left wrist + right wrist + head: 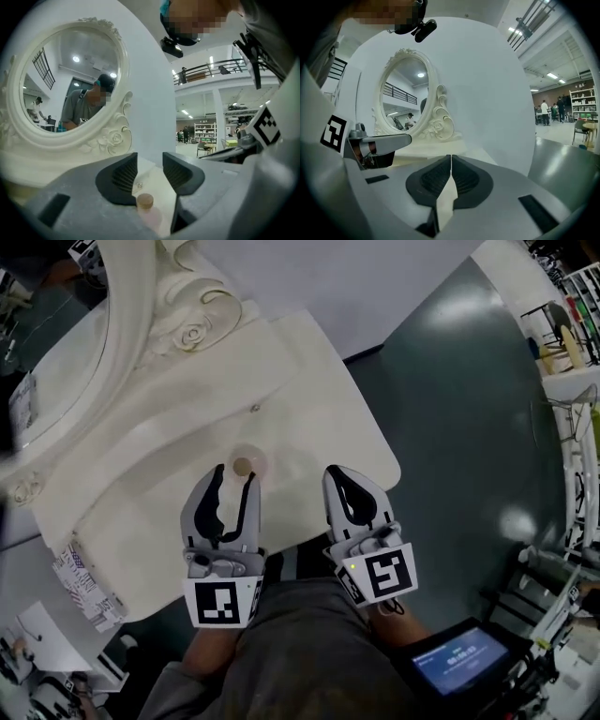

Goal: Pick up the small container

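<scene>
We've got the small container sitting on the cream vanity table, right at the tips of our left gripper. Its jaws are apart and not touching it. It's a tiny pinkish see-through jar with a cork-coloured lid. On our right gripper the jaws are together, nothing in them.

Pale grey moulded shells on left gripper and right gripper, lined with black ribbed pads. Backed by white cubes printed with black square markers, a small green light beside the right one. Dressed in plain grey fabric.
</scene>
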The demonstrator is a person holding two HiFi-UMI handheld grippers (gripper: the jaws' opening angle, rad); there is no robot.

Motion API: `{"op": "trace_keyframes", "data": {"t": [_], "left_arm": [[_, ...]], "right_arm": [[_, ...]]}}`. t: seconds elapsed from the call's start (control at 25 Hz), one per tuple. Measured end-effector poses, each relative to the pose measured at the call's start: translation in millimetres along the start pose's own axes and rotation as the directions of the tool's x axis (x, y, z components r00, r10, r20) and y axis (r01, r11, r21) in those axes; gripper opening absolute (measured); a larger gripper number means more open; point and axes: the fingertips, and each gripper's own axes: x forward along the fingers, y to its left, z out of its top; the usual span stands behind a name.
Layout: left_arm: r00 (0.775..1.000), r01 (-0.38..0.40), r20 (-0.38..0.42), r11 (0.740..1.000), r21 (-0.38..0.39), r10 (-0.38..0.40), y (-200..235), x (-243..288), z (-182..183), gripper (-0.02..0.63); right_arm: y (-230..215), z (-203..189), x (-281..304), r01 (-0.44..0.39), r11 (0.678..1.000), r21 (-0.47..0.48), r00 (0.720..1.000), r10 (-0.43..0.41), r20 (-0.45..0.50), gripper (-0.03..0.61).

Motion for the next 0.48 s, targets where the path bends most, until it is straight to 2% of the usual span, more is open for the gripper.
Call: {"op": "trace_keyframes", "data": {"t": [0.08,0.2,0.32,0.48], "left_arm": [[1.0,0.005,-0.004,1.0,-0.014,-0.006,1.4,6.1,-12.9,0.231],[1.0,0.005,-0.021,1.0,-0.015,-0.005,3.2,12.2,-34.0,0.303],[0.999,-0.009,-0.049,1.0,-0.023,0.008,6.7,15.0,-55.9,0.327],[0.998,-0.027,-0.061,0.999,-0.032,0.025,9.0,21.2,-77.8,0.328]], "right_arm": [[-2.2,-11.0,6.6,-0.008,1.0,0.008,1.0,0.008,-0.024,0.015],[-5.0,-25.4,14.3,-0.015,1.0,0.021,0.998,0.016,-0.057,0.015],[-7.3,-38.6,19.1,-0.021,0.999,0.033,0.996,0.024,-0.085,0.015],[-12.4,-58.8,24.7,-0.027,0.999,0.041,0.991,0.032,-0.128,0.015]]}}
